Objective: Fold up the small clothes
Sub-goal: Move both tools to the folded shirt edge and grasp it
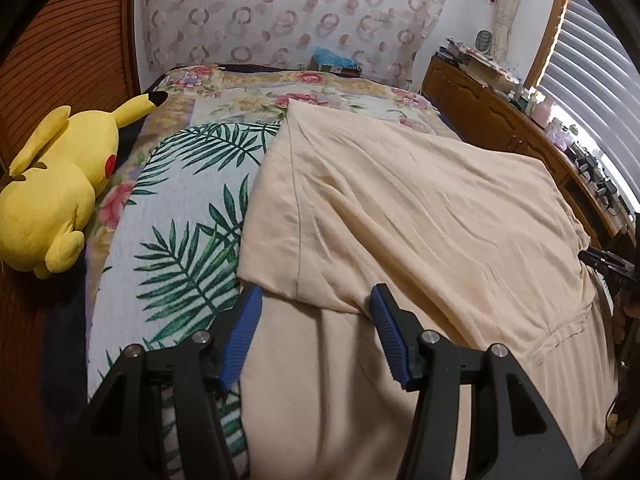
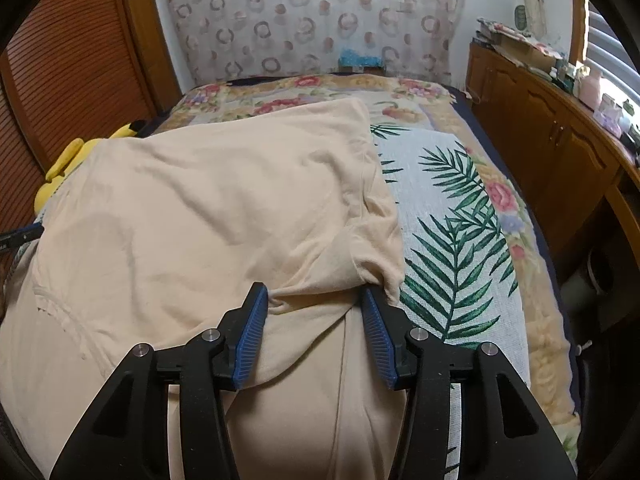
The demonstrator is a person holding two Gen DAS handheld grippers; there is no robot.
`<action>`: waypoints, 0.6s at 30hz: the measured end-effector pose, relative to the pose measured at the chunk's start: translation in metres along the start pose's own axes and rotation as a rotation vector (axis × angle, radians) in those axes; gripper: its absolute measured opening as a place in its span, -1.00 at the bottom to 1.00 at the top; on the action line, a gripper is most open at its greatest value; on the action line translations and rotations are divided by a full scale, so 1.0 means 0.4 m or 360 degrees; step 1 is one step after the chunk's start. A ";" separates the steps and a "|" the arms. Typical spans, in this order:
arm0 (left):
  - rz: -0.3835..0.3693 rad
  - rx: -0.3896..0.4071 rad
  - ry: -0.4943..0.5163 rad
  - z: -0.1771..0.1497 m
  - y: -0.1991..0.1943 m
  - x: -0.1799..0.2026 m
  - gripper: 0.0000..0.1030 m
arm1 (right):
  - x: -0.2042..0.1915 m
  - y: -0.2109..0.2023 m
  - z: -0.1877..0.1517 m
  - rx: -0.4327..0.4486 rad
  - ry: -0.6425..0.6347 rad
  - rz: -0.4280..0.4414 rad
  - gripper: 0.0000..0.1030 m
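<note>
Lying across the middle of both wrist views, the cream garment (image 1: 400,208) is spread over a palm-leaf cloth (image 1: 188,216) on the bed (image 1: 256,92), and it already looks folded over once: a doubled upper layer ends in a loose edge just ahead of each tool, with a single layer running on beneath toward the bottom of the frame. In the left wrist view the left tool (image 1: 316,300) stands with its blue pads apart, straddling that folded edge near the garment's left side; the cloth lies between the pads but they do not visibly pinch it. In the right wrist view the right tool (image 2: 314,300) is likewise parted, with a bunched corner of the garment (image 2: 224,200) gathered between its pads, touching the right one; whether it is truly gripped I cannot tell, and it reads as loose. The relation that matters: the garment's long axis runs side to side across the bed, from one tool to the other, so each tool sits at its own end of the near edge, neither clearly nearer. A next fold would probably carry that edge away, toward the top of the frame. A yellow plush toy (image 1: 60,184) lies at the left of the left view, a wooden cabinet (image 2: 552,140) at the right of the bed, and a patterned curtain (image 2: 312,16) hangs behind.
</note>
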State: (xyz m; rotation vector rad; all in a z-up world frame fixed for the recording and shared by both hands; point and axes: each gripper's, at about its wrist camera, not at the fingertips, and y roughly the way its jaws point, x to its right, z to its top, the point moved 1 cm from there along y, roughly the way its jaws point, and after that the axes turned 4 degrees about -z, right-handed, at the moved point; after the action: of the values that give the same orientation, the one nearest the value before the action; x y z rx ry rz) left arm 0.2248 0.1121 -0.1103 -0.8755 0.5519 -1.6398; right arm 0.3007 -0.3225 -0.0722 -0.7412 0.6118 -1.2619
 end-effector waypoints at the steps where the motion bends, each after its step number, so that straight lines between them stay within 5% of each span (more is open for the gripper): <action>1: -0.0006 -0.0002 -0.0002 0.003 0.002 -0.001 -0.10 | 0.000 0.000 0.000 0.0000 -0.0001 -0.0001 -0.05; 5: -0.0070 0.0016 -0.0009 0.024 0.001 0.000 -0.45 | 0.000 0.000 -0.001 -0.0001 -0.0003 -0.0002 -0.04; 15: -0.0047 -0.0017 -0.0006 0.037 0.026 -0.006 -0.48 | 0.000 0.000 -0.002 0.0000 -0.0001 -0.0001 -0.04; 17: -0.0027 -0.0027 0.0066 0.030 0.025 0.012 -0.87 | 0.000 0.000 -0.002 0.0000 -0.0001 0.0000 -0.04; 18: -0.0029 -0.0028 0.0083 0.029 0.026 0.016 -0.87 | 0.000 0.000 -0.002 0.0000 -0.0001 -0.0001 -0.04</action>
State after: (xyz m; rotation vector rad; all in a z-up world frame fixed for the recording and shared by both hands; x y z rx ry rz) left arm 0.2397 0.1042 -0.1094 -0.8547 0.5969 -1.6804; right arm 0.3000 -0.3226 -0.0727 -0.7414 0.6111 -1.2621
